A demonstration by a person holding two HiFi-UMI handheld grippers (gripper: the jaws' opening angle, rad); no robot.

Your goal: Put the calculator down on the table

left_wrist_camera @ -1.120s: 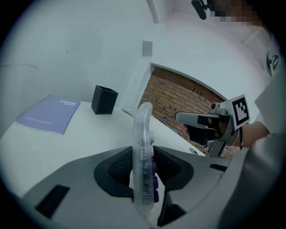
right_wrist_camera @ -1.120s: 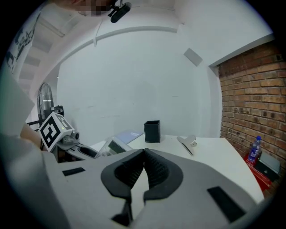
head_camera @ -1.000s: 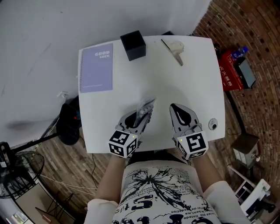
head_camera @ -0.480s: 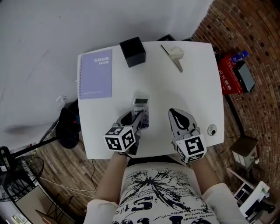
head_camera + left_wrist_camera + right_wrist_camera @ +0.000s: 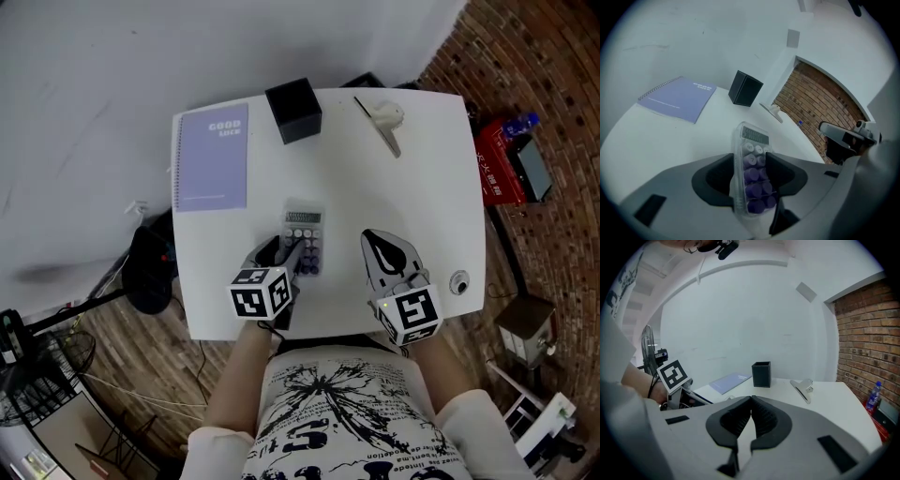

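Near the front edge of the white counter (image 5: 422, 202), a clear calculator (image 5: 305, 236) with purple keys is pinched by its long sides in the left claw (image 5: 751, 161). It is held face up, display end away, low at the counter; contact cannot be told. To its right, apart, the right claw (image 5: 751, 405) is pressed together on nothing. Farther back, a purple notebook (image 5: 212, 157) is laid flat at the left, and a black open box (image 5: 293, 111) and a metal clip (image 5: 386, 119) are set along the far edge.
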